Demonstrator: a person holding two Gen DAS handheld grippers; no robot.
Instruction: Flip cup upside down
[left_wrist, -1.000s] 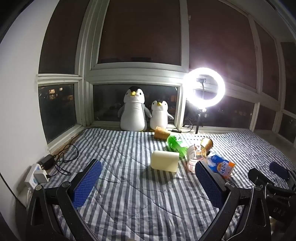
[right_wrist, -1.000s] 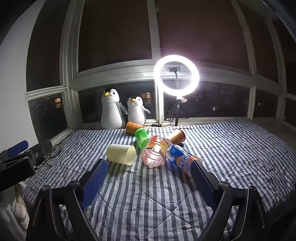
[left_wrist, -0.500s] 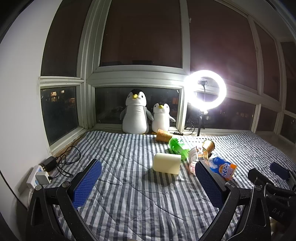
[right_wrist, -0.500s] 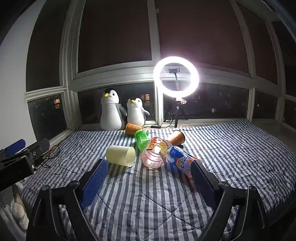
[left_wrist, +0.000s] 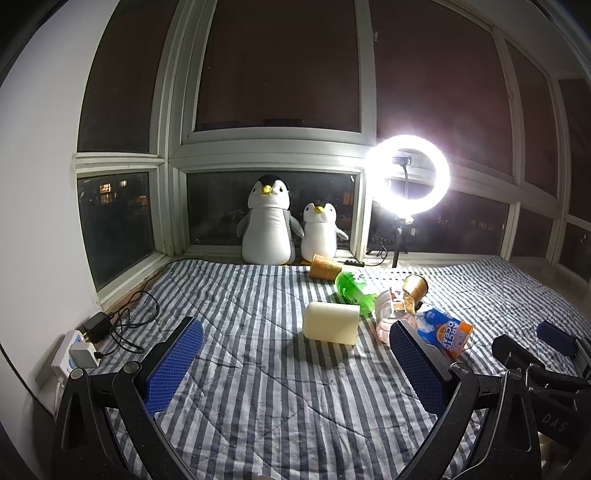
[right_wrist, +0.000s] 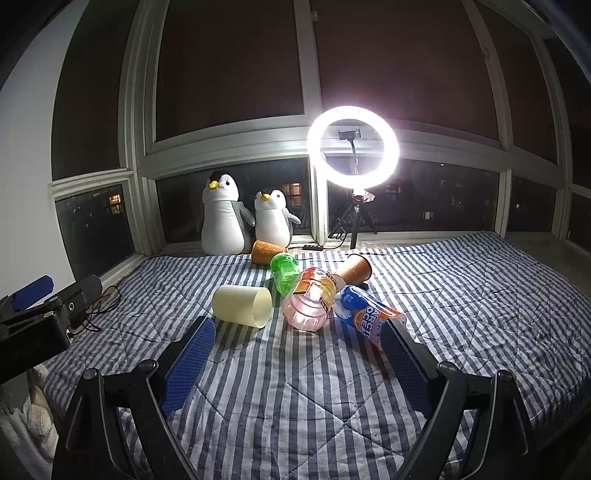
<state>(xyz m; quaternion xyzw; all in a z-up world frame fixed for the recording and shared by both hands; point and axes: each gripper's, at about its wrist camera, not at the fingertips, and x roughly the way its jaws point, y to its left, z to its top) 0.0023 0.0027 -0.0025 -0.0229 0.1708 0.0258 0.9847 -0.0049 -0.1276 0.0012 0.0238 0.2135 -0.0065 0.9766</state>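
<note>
Cream cup (left_wrist: 331, 323) lies on its side on striped bedspread (left_wrist: 258, 387). Left claw (left_wrist: 295, 363) and right claw (right_wrist: 295, 360) gape wide, holding nothing.

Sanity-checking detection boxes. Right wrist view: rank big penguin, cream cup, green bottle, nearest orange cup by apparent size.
1. big penguin
2. cream cup
3. green bottle and orange cup: look alike, not ranked.
The cream cup lies nearer the camera, so true sizes are unsure.

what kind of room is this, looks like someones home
Probably a home bay-window nook at night, set up for filming: a striped quilt spread below dark windows, two plush penguins on the sill, and a lit ring light on a tripod. Cups and bottles lie scattered on the quilt.
</note>
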